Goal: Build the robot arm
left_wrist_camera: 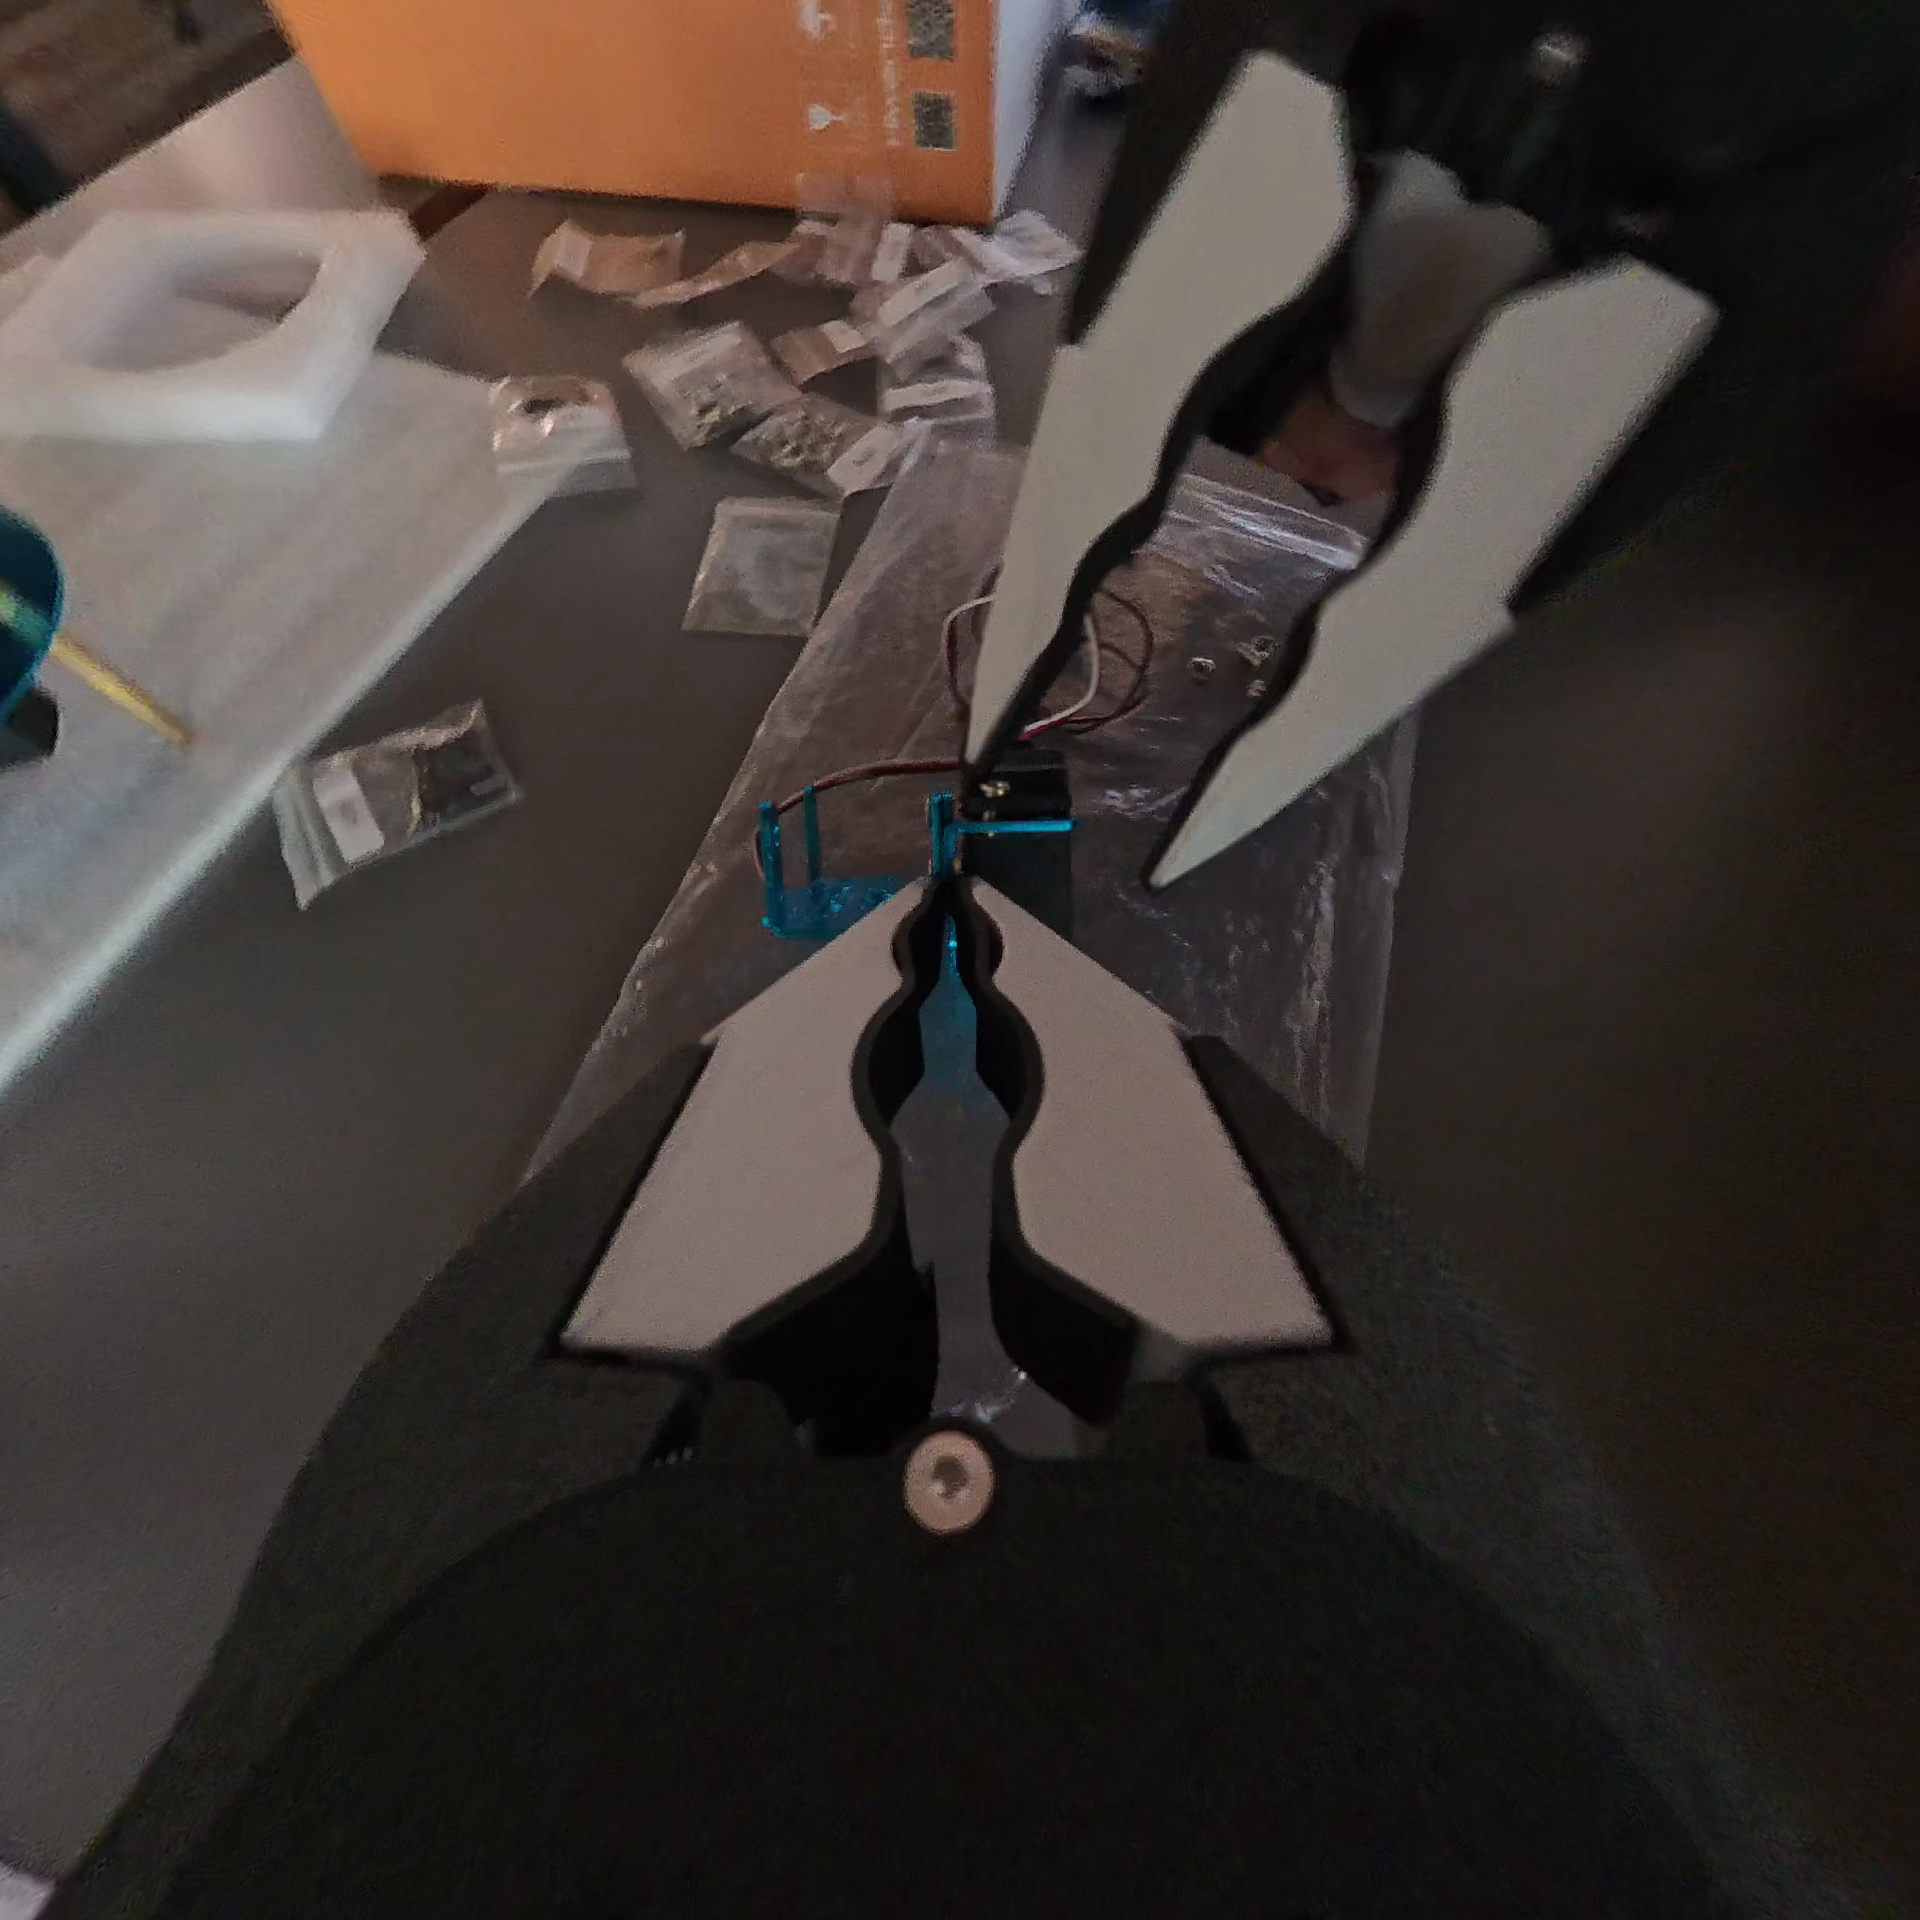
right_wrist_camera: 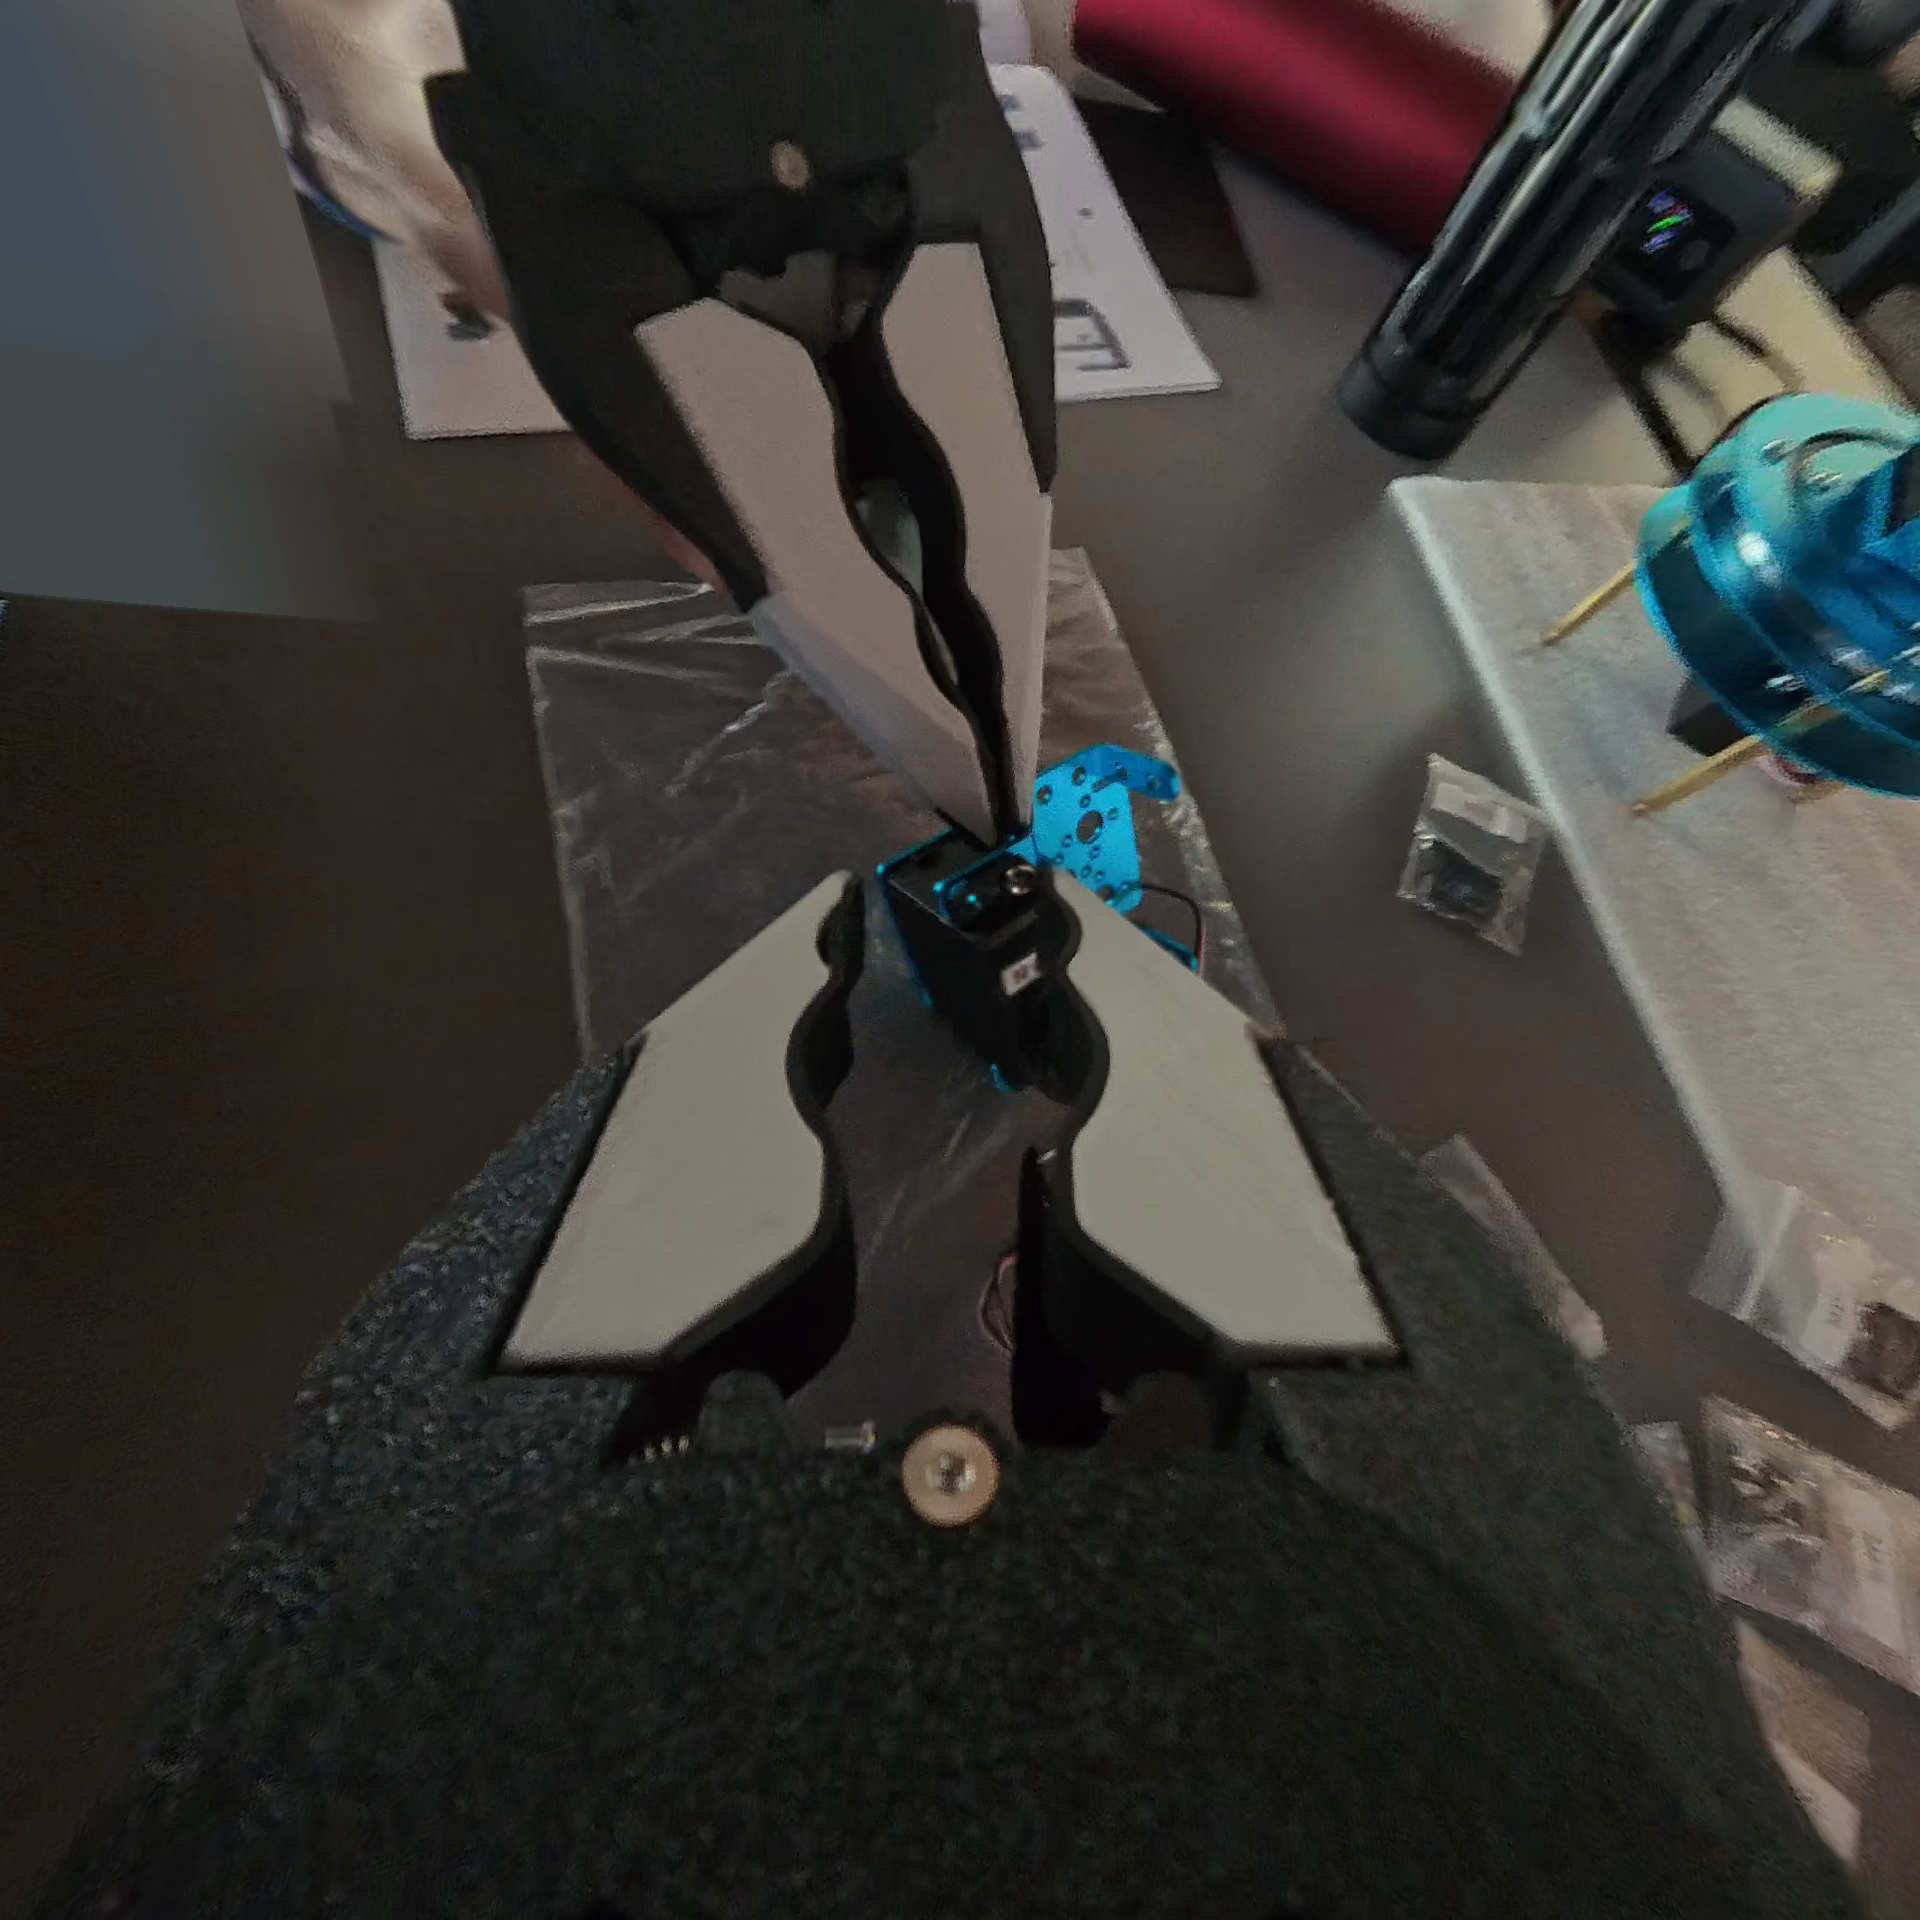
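Both tongs working on a blue bracket and black servo, frame centre.

Left tongs (left_wrist_camera: 948,894) are pinching the blue bracket (left_wrist_camera: 821,873) closed. Right tongs (right_wrist_camera: 961,883) are standing open around the black servo (right_wrist_camera: 977,935), which is sitting over a clear plastic bag (right_wrist_camera: 665,727) on the bench (right_wrist_camera: 260,935).

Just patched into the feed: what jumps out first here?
Dead centre, two claws meet over a small black servo with a blue bracket, on a clear plastic sheet. The left claw is pinched shut on the bracket; the right claw is open around the servo. A blue round assembly sits at the right, an orange box at the back.
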